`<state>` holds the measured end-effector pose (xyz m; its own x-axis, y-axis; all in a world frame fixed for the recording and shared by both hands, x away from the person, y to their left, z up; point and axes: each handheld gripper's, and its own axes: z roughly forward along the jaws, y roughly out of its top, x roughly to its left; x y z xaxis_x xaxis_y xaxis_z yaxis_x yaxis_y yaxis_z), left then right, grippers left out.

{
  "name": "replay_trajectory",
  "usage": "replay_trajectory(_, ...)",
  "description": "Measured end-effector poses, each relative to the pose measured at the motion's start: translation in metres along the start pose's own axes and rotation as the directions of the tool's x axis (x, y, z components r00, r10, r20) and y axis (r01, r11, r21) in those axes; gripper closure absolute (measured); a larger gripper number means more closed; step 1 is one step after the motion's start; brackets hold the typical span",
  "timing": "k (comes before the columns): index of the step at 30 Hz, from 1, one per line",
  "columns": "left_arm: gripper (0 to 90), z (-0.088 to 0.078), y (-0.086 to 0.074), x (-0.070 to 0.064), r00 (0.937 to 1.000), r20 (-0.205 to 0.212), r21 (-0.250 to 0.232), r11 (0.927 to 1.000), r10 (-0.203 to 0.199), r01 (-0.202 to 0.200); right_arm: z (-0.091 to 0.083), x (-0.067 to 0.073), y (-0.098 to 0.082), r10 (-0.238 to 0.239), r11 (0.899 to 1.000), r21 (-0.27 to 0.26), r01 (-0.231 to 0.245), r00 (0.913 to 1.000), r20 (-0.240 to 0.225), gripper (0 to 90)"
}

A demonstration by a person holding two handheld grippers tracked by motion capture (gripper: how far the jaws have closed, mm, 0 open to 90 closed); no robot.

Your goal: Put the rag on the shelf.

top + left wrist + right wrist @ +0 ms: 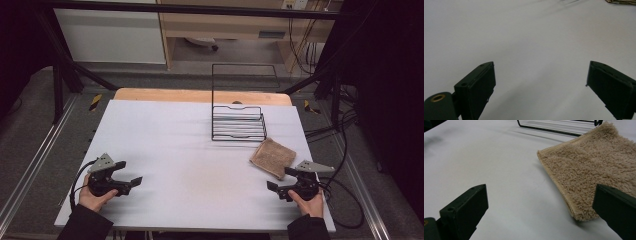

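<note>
A folded tan towel [272, 157] lies flat on the white table [190, 150], in front of a black wire rack [237, 122]. My right gripper [281, 179] rests near the table's front right, open and empty, just short of the towel's near corner. In the right gripper view the towel [594, 162] lies ahead, partly between the spread jaws of the gripper [541, 190], with the rack's base wire [554, 128] beyond. My left gripper [129, 175] sits open at the front left, holding nothing. Its own view has the gripper [540, 67] over bare table, with a towel edge [621, 1] far off.
The rack has a tall wire back frame [245, 75] rising at its far side. A wooden board edge [200, 95] runs behind the white surface. Cables [345, 200] trail off the table's right side. Metal frame rails [30, 170] flank the table.
</note>
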<state>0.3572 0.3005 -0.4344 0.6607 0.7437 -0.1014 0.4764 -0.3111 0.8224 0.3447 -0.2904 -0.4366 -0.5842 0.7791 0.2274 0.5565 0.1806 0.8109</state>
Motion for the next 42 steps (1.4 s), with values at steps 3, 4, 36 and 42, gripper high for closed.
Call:
replay_trajectory(3,8.1,0.000,0.000,0.001,1.0000,-0.004,0.001,1.0000,-0.001,0.001,0.000,0.000,0.000,-0.001,1.000,0.000,0.001,1.0000,0.002,0.8)
replay_trajectory(4,8.1,-0.001,0.000,0.001,1.0000,-0.004,0.000,1.0000,-0.002,0.002,0.000,0.000,0.000,0.000,1.000,0.001,0.000,1.0000,0.002,0.8)
replay_trajectory(36,6.4,0.001,-0.001,0.001,0.9998,-0.019,0.014,0.9999,-0.005,0.005,0.048,0.019,0.036,-0.102,0.993,0.076,0.092,0.9863,0.130,22.0)
replay_trajectory(42,6.7,0.001,-0.002,0.001,0.9998,-0.020,0.014,0.9999,-0.008,0.008,0.071,0.016,0.041,-0.144,0.983,0.133,0.124,0.9762,0.162,38.8)
